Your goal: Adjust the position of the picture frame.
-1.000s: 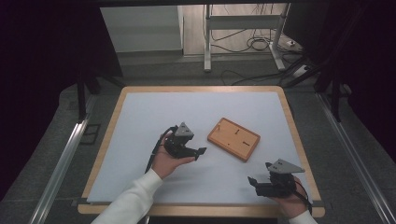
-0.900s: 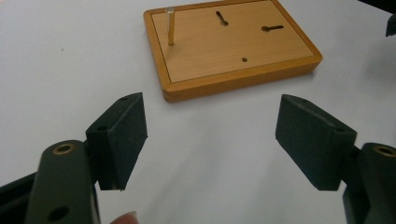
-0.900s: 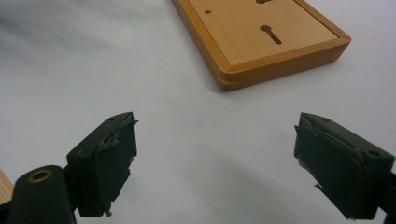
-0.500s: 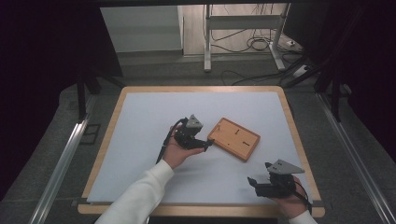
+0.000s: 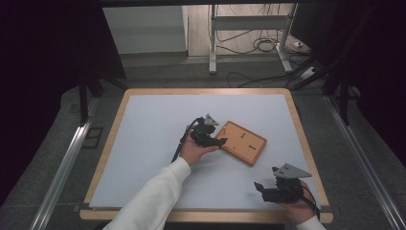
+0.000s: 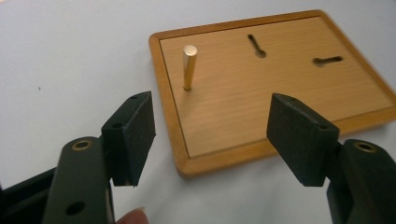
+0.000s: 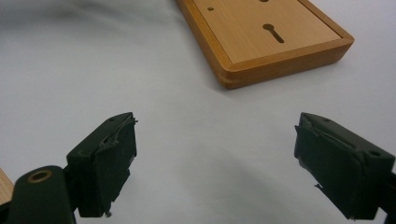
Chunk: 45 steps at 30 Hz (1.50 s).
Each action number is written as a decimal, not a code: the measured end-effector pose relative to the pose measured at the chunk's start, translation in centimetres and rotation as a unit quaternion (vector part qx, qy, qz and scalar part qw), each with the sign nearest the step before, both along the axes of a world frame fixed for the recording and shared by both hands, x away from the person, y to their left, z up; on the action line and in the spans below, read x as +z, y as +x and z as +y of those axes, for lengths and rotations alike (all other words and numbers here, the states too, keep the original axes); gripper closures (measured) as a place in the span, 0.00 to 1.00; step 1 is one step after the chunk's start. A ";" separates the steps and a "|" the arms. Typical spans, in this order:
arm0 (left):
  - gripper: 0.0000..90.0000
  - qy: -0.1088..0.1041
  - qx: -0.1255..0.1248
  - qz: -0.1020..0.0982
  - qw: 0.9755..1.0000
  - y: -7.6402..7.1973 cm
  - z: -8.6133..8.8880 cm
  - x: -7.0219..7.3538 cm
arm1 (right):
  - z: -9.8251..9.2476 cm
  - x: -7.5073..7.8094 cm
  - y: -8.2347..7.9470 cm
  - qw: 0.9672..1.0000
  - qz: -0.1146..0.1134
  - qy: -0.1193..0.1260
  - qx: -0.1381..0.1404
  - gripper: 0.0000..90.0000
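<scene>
A flat wooden board [image 5: 245,144] lies right of the white table's middle. An upright brass pin [image 6: 189,65] stands in it, and it has two keyhole slots [image 6: 257,47]. My left gripper [image 5: 220,142] is at the board's left end. In the left gripper view its jaws [image 6: 215,135] have just been closing. They still stand wide either side of the board's near edge, and the pads do not touch it. My right gripper [image 5: 261,188] rests near the front right edge, open [image 7: 215,158] over bare table. The board [image 7: 266,37] lies ahead of it.
The white table top has a wooden rim [image 5: 201,91]. Behind it on the floor stand a metal frame's legs [image 5: 211,48] and loose cables [image 5: 261,45]. Metal rails [image 5: 62,167] run along both sides of the table.
My left hand has moved right and slightly away from the person, bringing its jaws up to the board's left end. The right gripper and the board have stayed in place.
</scene>
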<state>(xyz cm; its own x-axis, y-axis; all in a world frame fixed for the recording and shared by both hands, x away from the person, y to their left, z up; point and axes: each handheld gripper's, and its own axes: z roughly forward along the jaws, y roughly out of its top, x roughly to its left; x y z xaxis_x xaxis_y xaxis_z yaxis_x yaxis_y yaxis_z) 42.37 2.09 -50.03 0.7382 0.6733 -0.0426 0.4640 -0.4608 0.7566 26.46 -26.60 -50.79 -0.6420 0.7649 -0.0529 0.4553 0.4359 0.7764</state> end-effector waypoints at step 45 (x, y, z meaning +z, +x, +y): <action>0.93 -0.025 -0.001 0.010 1.000 3.6 -1.9 -1.7 | -0.1 -0.3 0.2 1.000 0.002 -0.017 -0.011 0.14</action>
<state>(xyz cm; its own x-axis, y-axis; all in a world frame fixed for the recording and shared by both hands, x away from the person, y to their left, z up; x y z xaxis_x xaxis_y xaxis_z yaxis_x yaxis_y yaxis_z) 45.99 0.15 -51.70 0.7383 0.6684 -0.0909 0.4787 -0.4243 0.7686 26.63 -26.72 -51.10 -0.6253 0.7766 -0.0766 0.4684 0.4520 0.7592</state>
